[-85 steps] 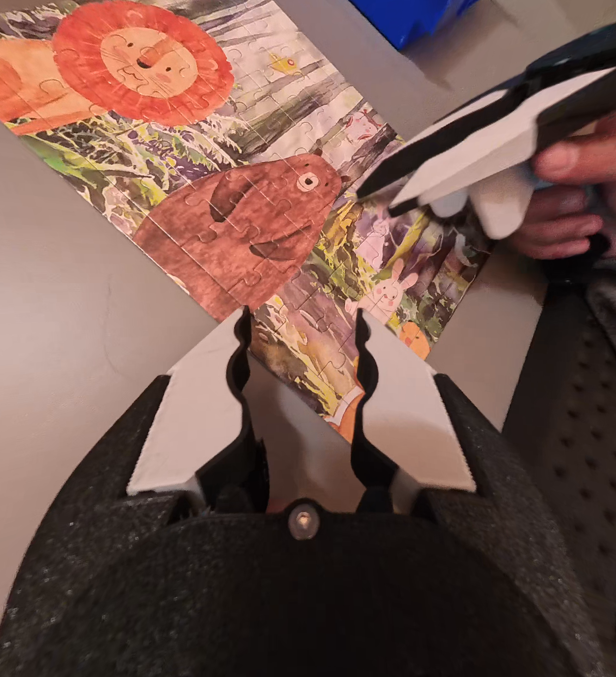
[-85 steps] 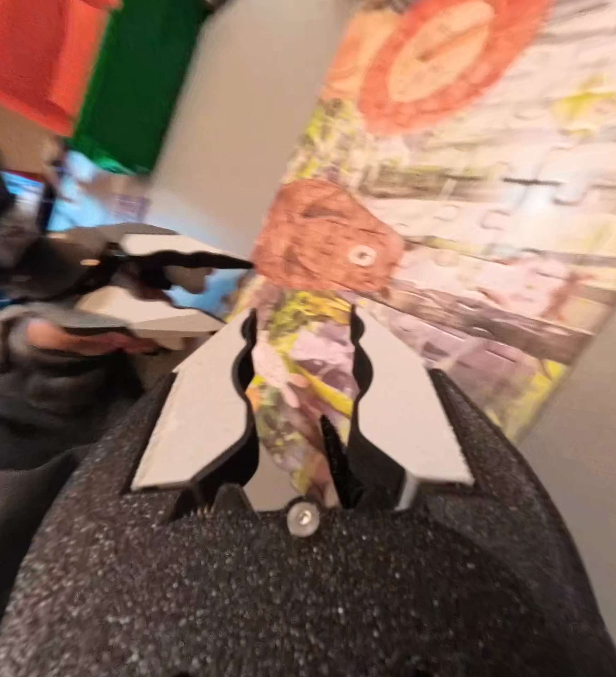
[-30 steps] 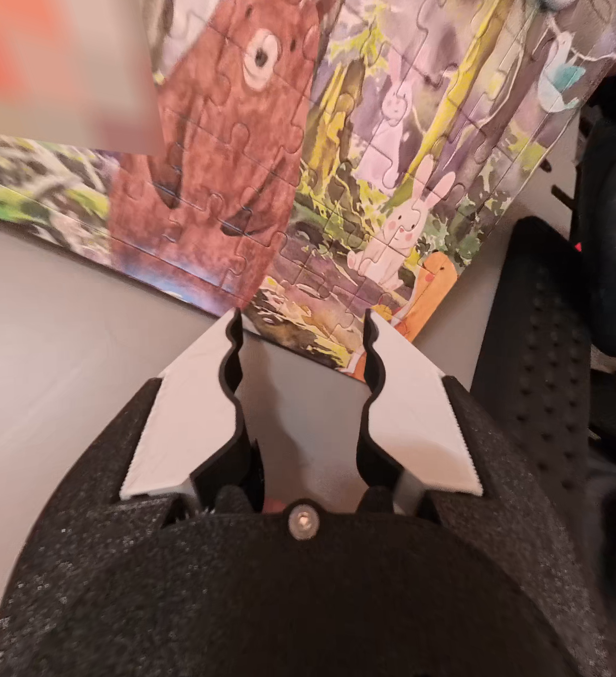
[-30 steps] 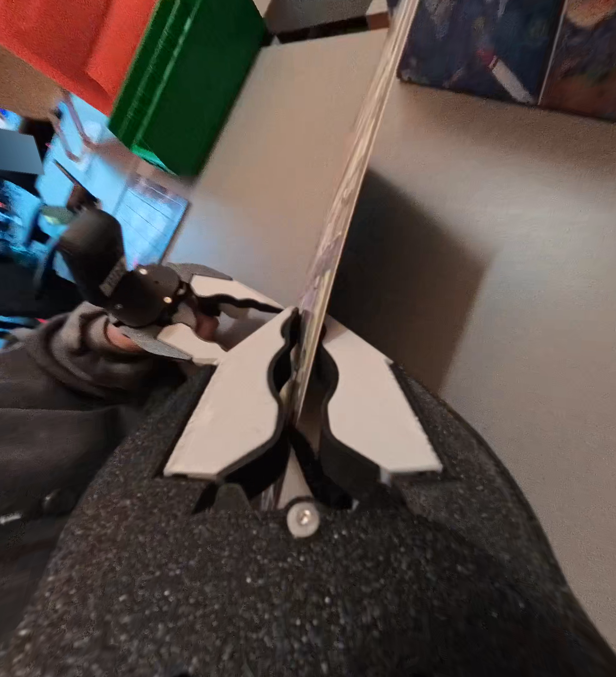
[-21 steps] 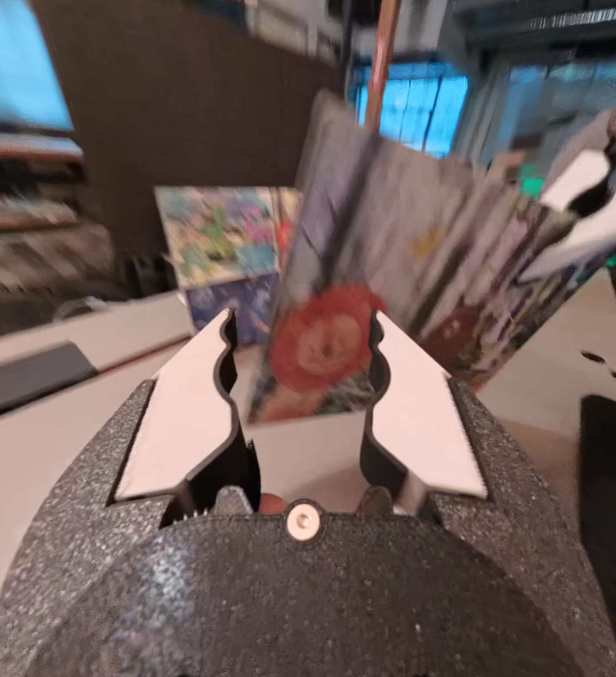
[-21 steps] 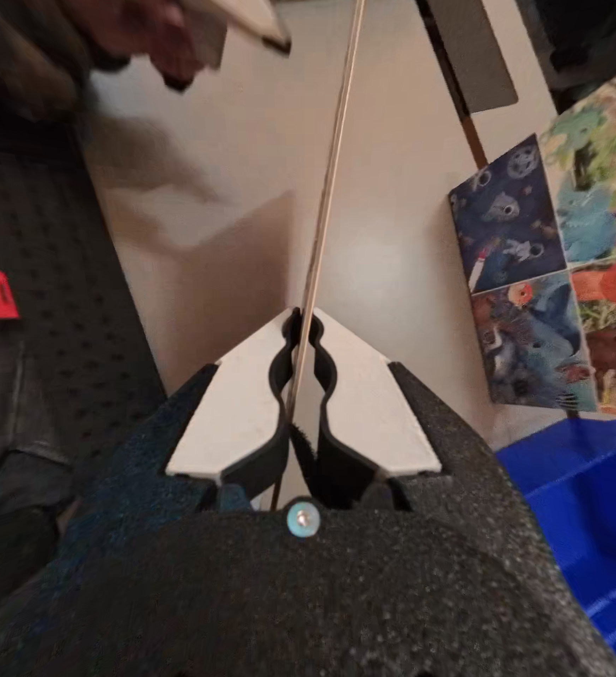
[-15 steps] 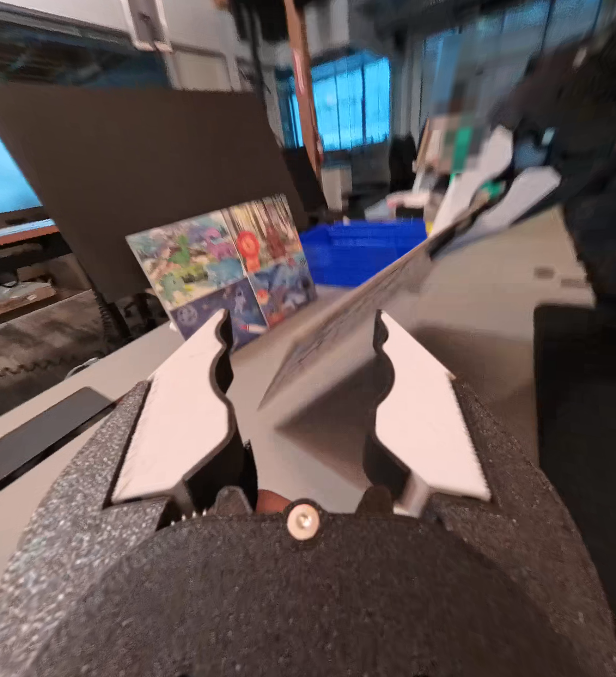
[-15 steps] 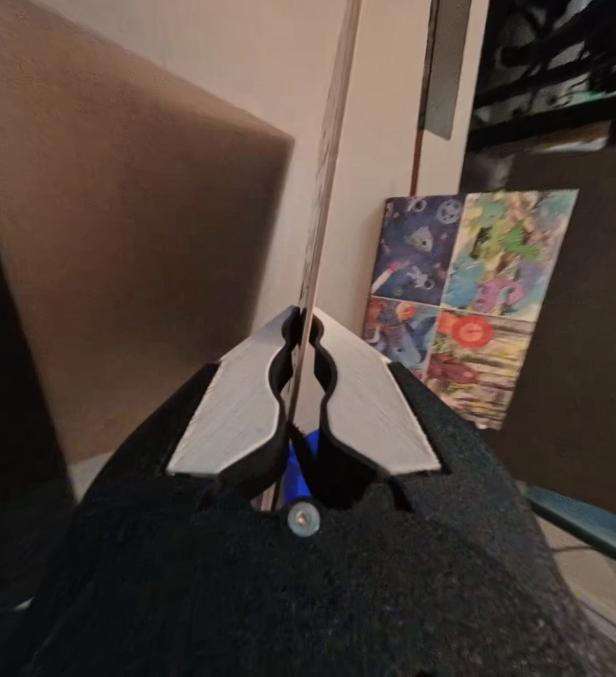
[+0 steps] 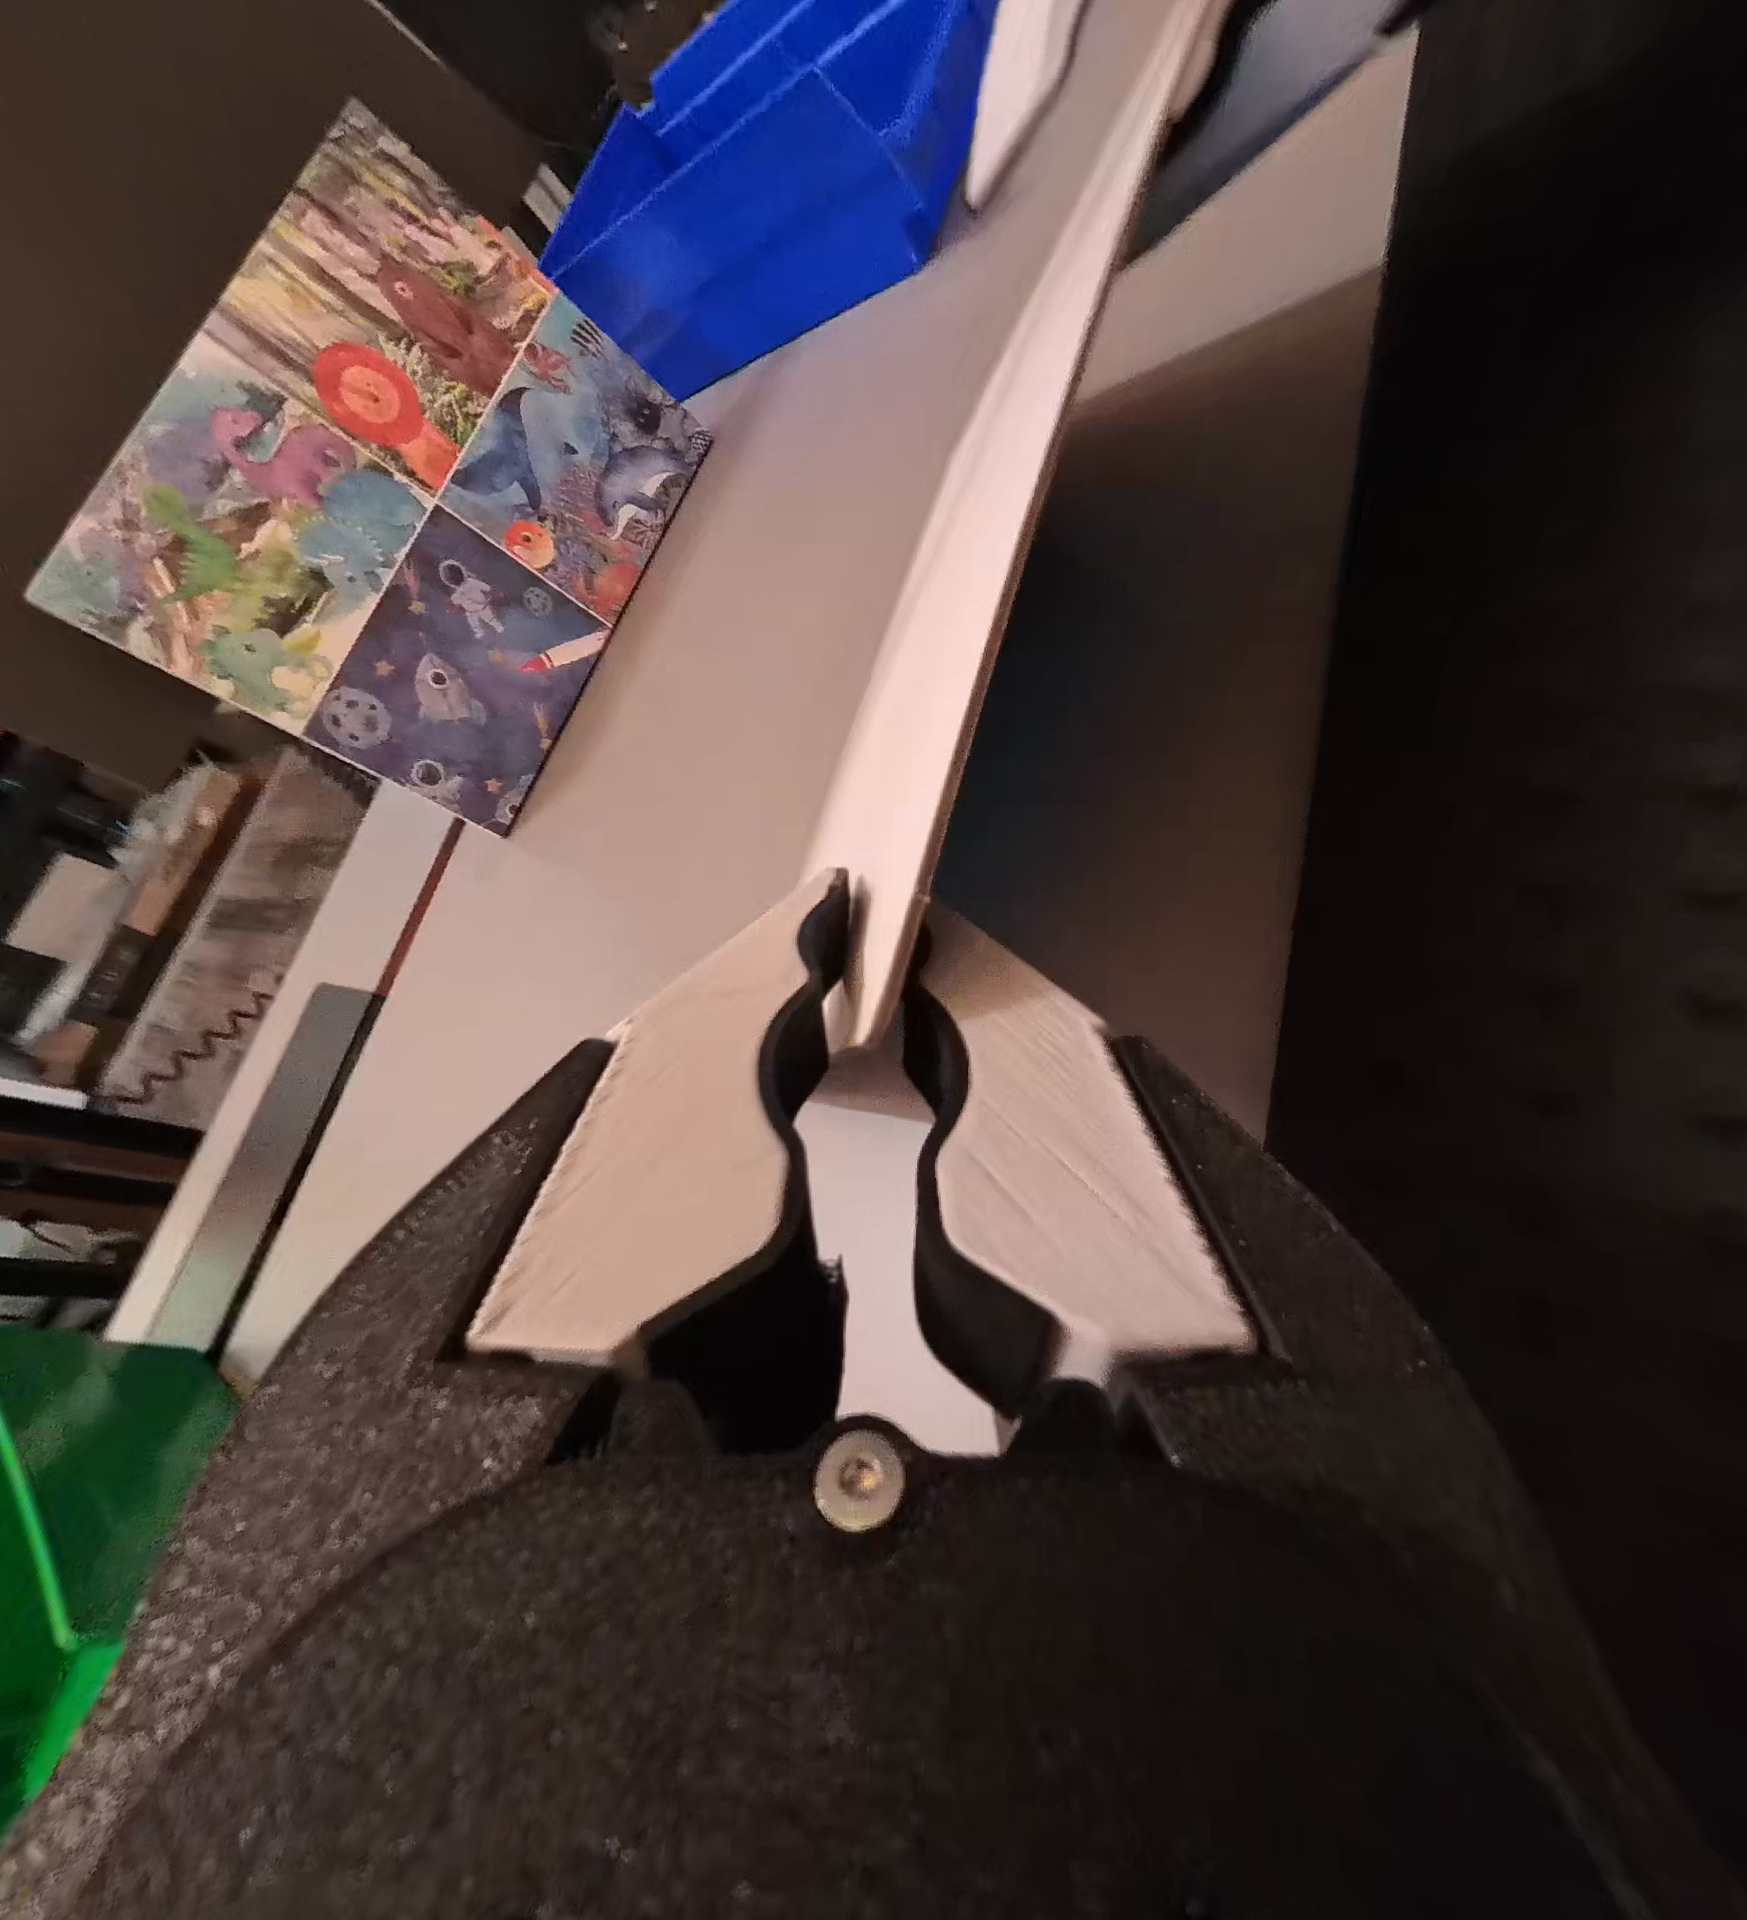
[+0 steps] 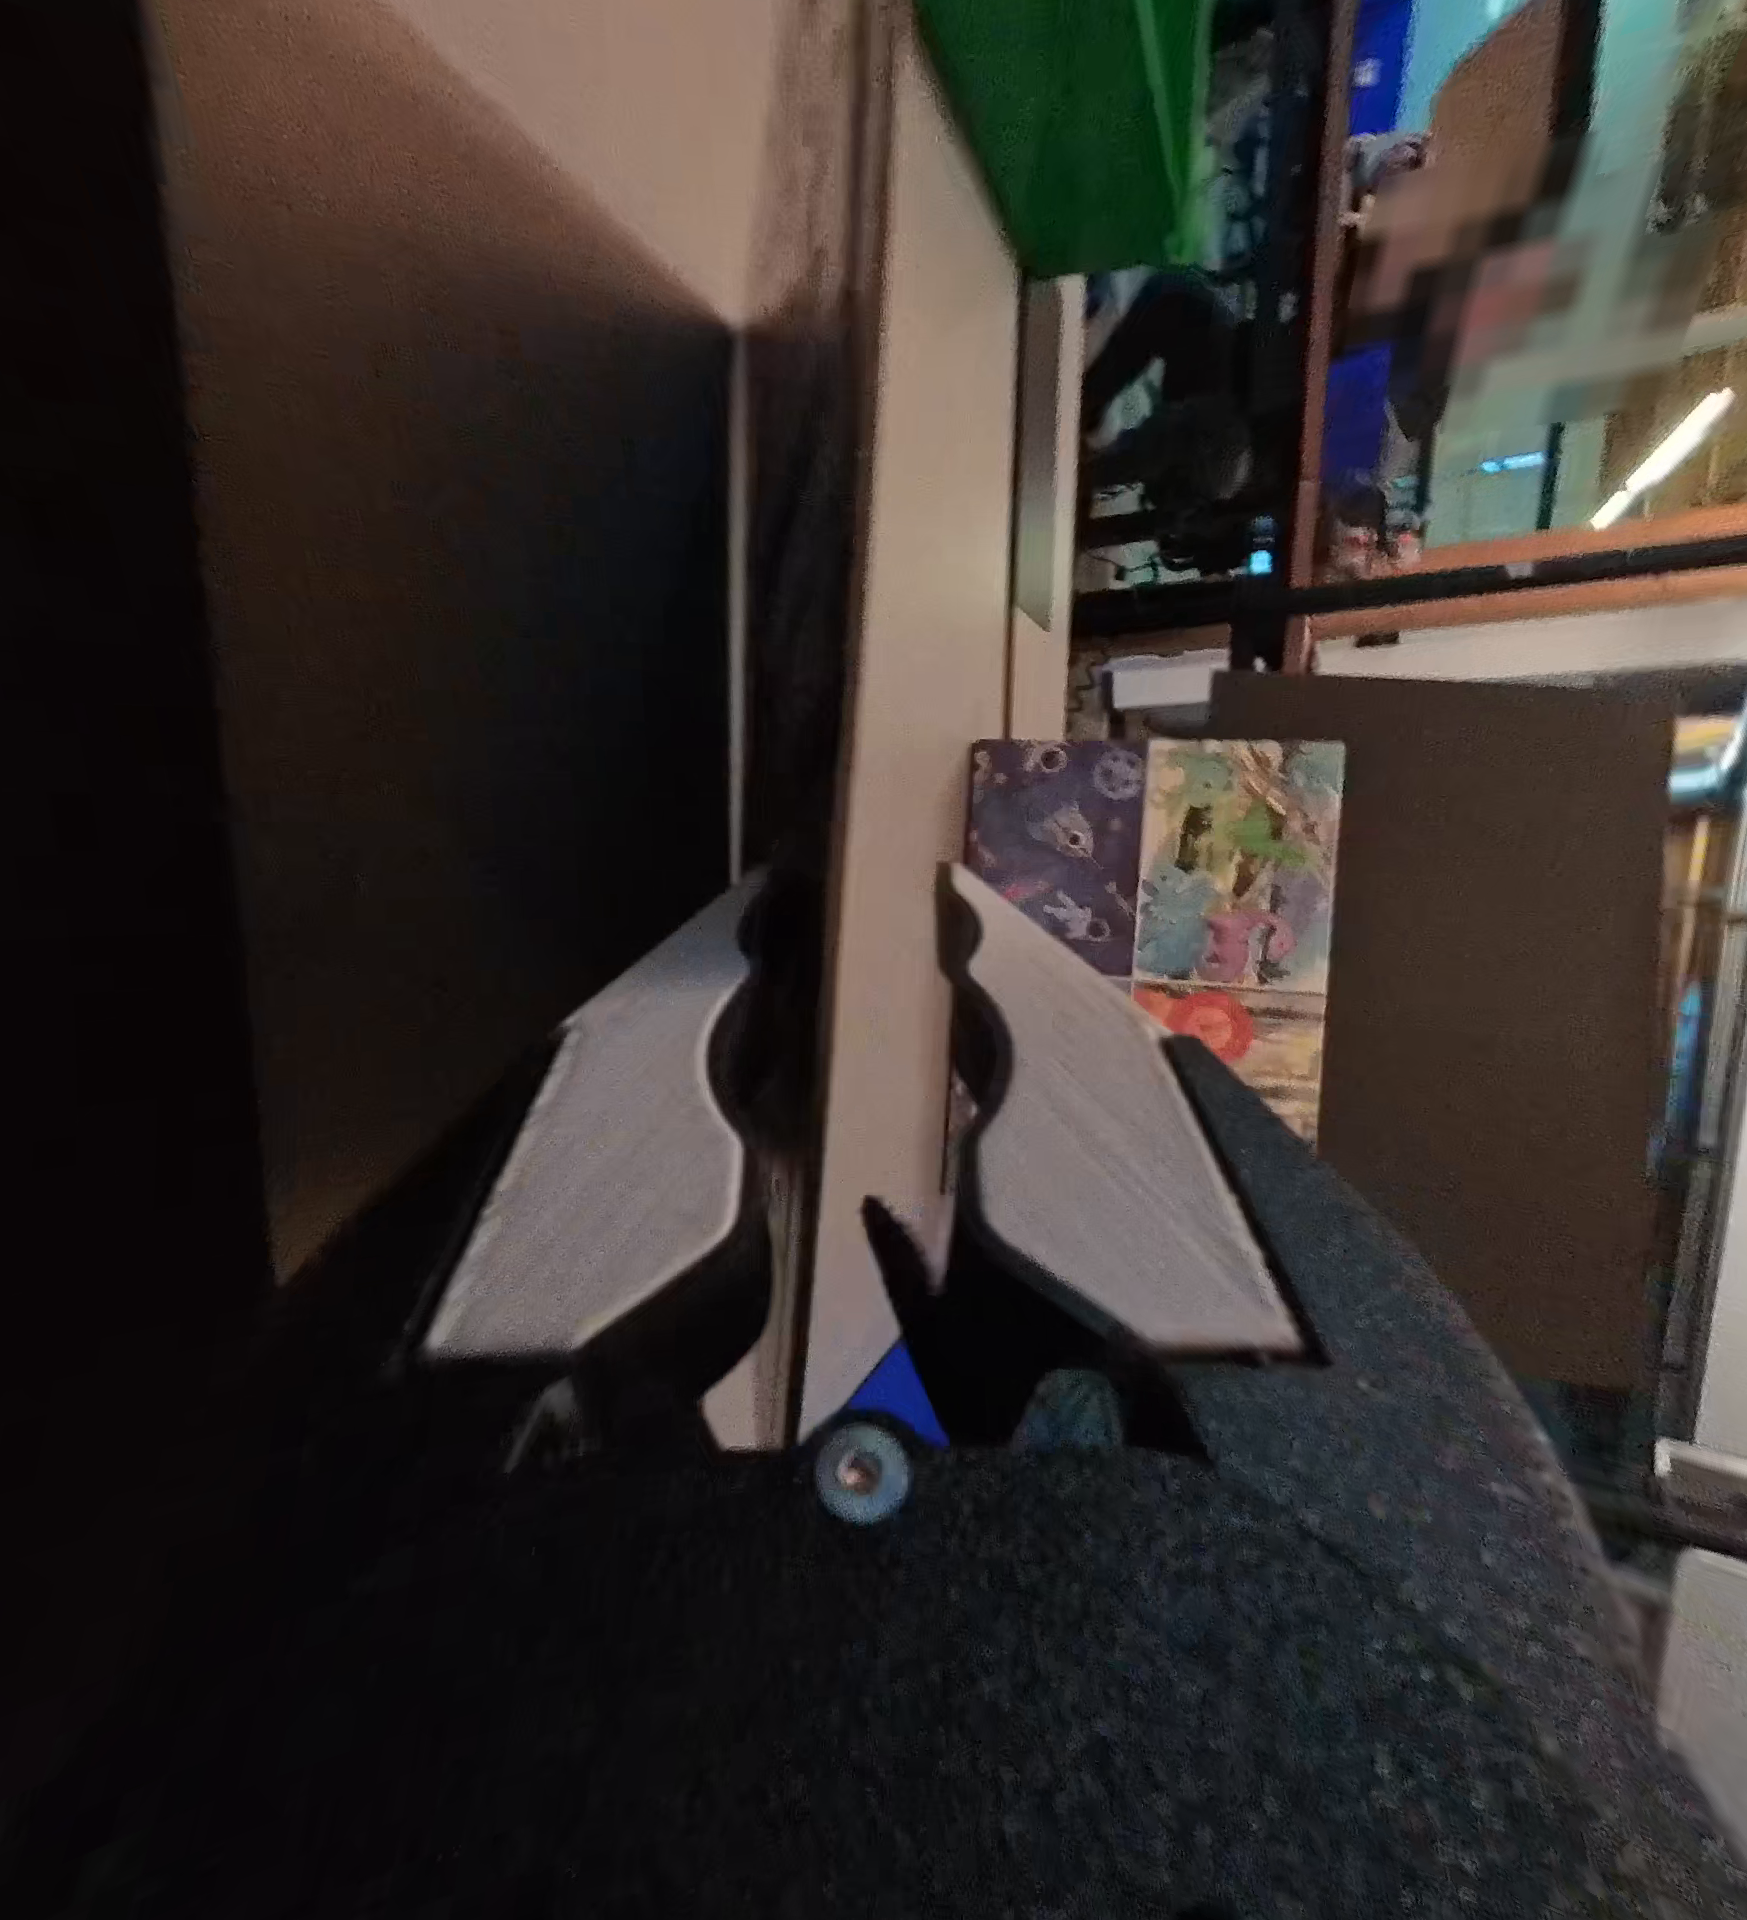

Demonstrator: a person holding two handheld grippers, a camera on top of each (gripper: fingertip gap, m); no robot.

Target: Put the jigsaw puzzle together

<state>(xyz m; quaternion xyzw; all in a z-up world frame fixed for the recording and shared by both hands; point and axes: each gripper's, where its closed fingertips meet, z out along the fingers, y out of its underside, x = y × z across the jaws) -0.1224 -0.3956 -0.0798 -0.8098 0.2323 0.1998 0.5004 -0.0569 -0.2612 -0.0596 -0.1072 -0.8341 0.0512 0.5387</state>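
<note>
The assembled jigsaw puzzle point(image 9: 952, 623) is off the beige table point(image 9: 744, 623) and I see it nearly edge-on, its pale back showing and slightly bowed. My left gripper point(image 9: 881, 899) is shut on its near edge. In the right wrist view the puzzle point(image 10: 817, 520) is a thin dark strip running up from between the fingers. My right gripper point(image 10: 848, 878) has its jaws apart around that edge, and the puzzle lies against the left finger. The printed side is hidden in both views.
A card with several sample pictures point(image 9: 360, 468) leans against a dark board at the table's back; it also shows in the right wrist view point(image 10: 1233, 914). A blue bin point(image 9: 775, 177) and a green bin point(image 9: 7, 1507) stand on the table. A black mat point(image 9: 1575, 935) lies beside the puzzle.
The right gripper lifted the flat puzzle off the table by one edge. The left gripper has now shut on the opposite edge, and the right gripper's jaws have opened.
</note>
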